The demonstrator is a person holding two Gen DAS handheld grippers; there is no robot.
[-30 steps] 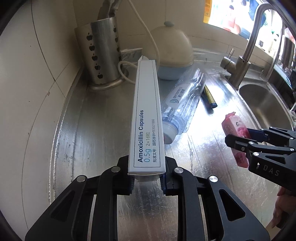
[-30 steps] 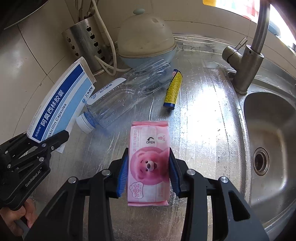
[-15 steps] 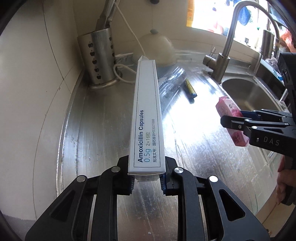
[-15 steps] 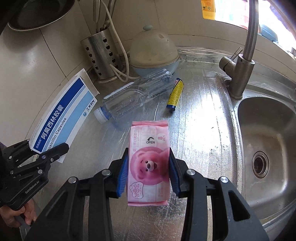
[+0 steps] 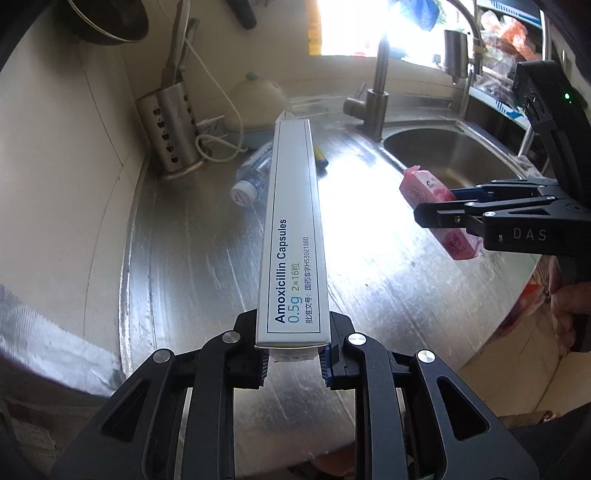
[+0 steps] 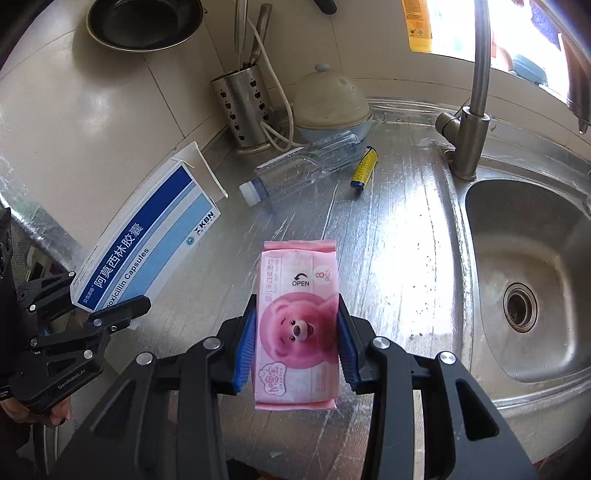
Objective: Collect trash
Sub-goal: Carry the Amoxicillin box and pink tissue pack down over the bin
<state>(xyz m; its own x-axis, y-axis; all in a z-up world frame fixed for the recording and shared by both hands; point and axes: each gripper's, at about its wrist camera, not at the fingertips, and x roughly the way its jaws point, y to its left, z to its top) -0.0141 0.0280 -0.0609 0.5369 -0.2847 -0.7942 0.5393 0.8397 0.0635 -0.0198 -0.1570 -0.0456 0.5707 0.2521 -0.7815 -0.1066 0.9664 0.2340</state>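
Note:
My left gripper (image 5: pixel 293 363) is shut on a white and blue amoxicillin box (image 5: pixel 293 236), held edge-up above the steel counter; the box also shows in the right wrist view (image 6: pixel 147 240). My right gripper (image 6: pixel 297 354) is shut on a pink wet-wipe pack (image 6: pixel 297 317), held above the counter near its front; the pack also shows in the left wrist view (image 5: pixel 439 210). An empty clear plastic bottle (image 6: pixel 303 170) lies on its side on the counter. A small yellow tube (image 6: pixel 364 168) lies next to it.
A steel utensil holder (image 6: pixel 243 107) with a white cord and a domed cream appliance (image 6: pixel 330 101) stand at the back wall. The faucet (image 6: pixel 467 129) and the sink basin (image 6: pixel 528 280) are on the right. A dark pan (image 6: pixel 144 22) hangs on the wall.
Both grippers have lifted and pulled back from the wall with the box and the wipe pack still held. The bottle and tube now lie farther away.

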